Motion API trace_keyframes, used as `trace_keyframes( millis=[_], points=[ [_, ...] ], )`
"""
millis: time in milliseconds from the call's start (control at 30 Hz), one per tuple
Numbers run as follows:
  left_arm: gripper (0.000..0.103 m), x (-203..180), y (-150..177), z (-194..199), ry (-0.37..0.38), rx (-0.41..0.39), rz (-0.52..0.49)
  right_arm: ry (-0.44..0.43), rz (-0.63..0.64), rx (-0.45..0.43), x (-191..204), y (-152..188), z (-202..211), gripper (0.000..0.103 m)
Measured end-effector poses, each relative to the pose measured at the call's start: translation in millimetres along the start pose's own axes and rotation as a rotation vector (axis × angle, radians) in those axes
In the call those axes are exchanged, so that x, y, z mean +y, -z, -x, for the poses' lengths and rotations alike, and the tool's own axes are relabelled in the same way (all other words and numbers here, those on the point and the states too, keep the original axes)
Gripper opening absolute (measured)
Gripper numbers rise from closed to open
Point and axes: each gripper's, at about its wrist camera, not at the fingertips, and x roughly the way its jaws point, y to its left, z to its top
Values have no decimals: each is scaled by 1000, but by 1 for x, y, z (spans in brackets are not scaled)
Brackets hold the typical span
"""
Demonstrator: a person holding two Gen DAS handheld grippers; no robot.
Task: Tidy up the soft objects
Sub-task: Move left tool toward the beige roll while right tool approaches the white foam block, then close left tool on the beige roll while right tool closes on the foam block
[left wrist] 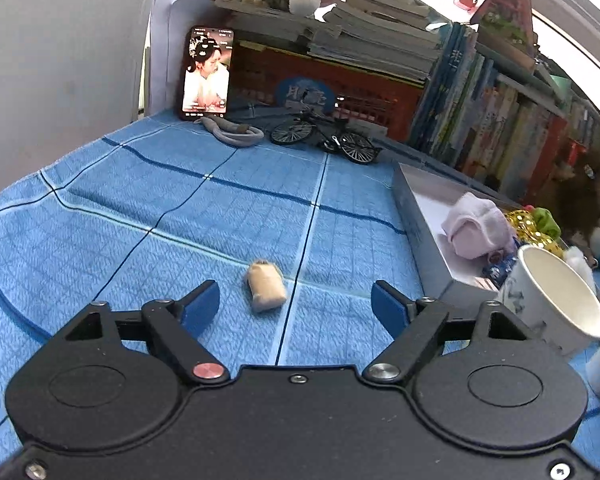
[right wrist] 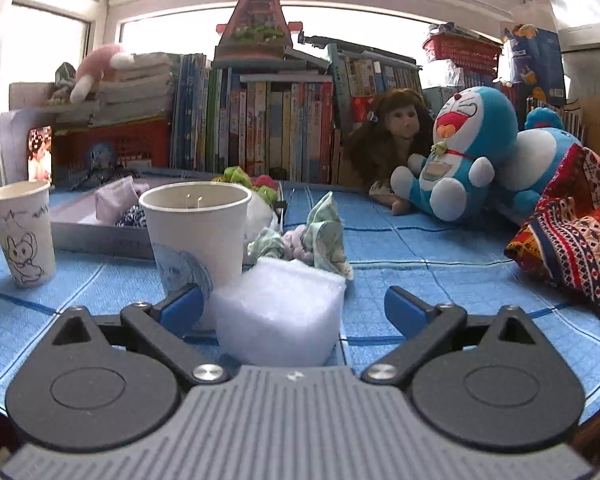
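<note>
In the left wrist view a small beige pouch [left wrist: 264, 286] lies on the blue checked cloth [left wrist: 180, 208], just ahead of my open, empty left gripper [left wrist: 296, 306]. A grey tray [left wrist: 419, 232] at the right holds a pink knitted piece [left wrist: 477, 232] and other soft bits. In the right wrist view a white foam block [right wrist: 278, 312] sits between the fingers of my open right gripper [right wrist: 294, 308], untouched by either finger. A green-patterned cloth scrunchie [right wrist: 319, 240] lies behind the block. The tray [right wrist: 100, 236] shows at the left.
Two paper cups [right wrist: 198, 236] [right wrist: 22, 232] stand near the tray. A Doraemon plush [right wrist: 459, 156], a doll [right wrist: 391, 136] and a red patterned cloth [right wrist: 571, 240] lie at the right. Books [right wrist: 260, 124] line the back. A phone [left wrist: 206, 74] and a toy bicycle [left wrist: 323, 136] stand at the far edge.
</note>
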Motion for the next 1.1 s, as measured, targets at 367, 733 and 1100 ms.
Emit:
trace_keyframes(
  millis=[367, 733, 1100],
  points=[
    [19, 0, -2, -16, -34, 43, 5, -3, 24, 42, 12, 2, -14, 73],
    [18, -10, -10, 0, 4, 20, -11, 8, 10, 20, 6, -4, -2, 71],
    [18, -31, -46, 21, 146, 61, -61, 38, -70, -35, -21, -54, 15, 71]
  ],
)
